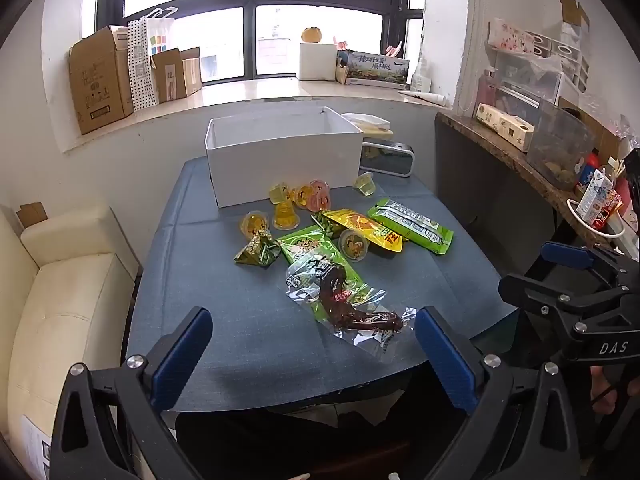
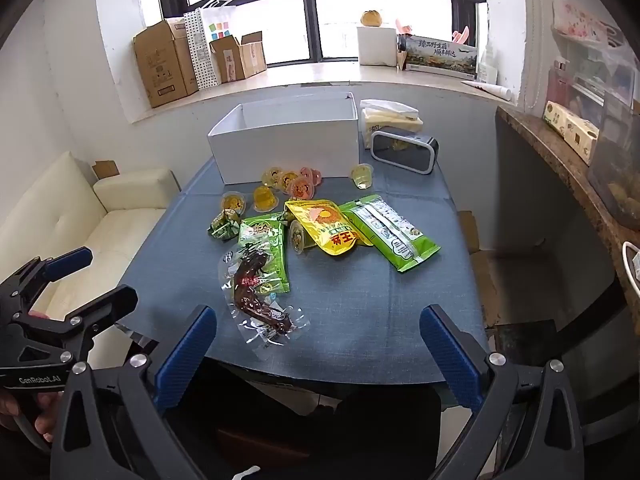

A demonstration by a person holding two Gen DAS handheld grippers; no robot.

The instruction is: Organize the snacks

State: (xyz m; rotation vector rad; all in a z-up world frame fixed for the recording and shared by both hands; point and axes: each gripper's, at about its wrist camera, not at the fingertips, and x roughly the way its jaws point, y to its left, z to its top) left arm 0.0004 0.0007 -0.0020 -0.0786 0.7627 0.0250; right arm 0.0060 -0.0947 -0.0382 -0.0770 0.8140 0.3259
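Snacks lie scattered on a blue-grey table. Nearest me is a clear packet of dark meat, partly on a green packet. Beyond lie a yellow pouch, a long green packet, a small green wrapped piece and several jelly cups. An empty white box stands at the far edge. My left gripper and right gripper hover open above the near edge, holding nothing.
A tissue pack and a small grey clock stand right of the box. A cream sofa lies left of the table. A cluttered counter runs along the right. Cardboard boxes sit on the windowsill.
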